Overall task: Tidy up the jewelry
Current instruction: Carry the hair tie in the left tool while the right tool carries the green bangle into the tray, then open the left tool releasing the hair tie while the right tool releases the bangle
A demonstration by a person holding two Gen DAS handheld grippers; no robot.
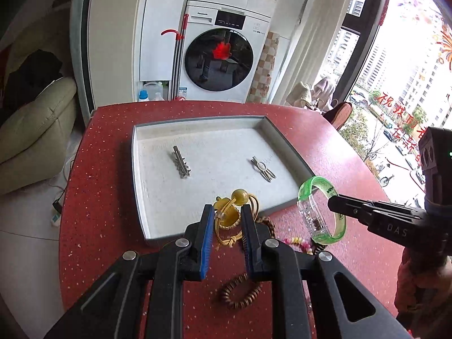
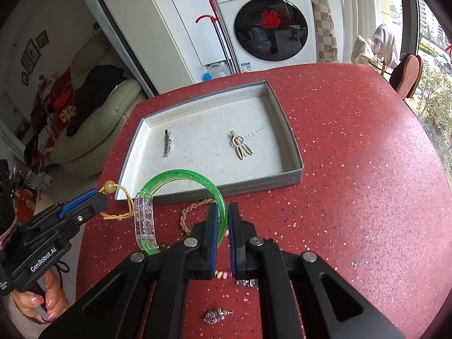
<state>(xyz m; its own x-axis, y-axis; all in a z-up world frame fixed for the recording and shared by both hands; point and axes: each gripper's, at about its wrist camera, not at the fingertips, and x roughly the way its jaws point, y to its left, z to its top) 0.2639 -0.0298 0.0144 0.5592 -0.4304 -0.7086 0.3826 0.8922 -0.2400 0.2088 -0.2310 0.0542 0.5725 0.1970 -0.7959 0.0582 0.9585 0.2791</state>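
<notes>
My left gripper (image 1: 226,220) clamps the yellow beaded cord (image 1: 236,212), right gripper (image 2: 223,220) clamps the green bangle (image 2: 180,195); red speckled table (image 2: 353,169), washing machine (image 2: 265,25) at twelve o'clock

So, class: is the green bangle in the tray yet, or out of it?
Out. The right gripper holds the green bangle above the table, before the tray's near wall.

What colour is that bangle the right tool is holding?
Translucent green, with a clear section; the bangle shows best in the right wrist view.
</notes>
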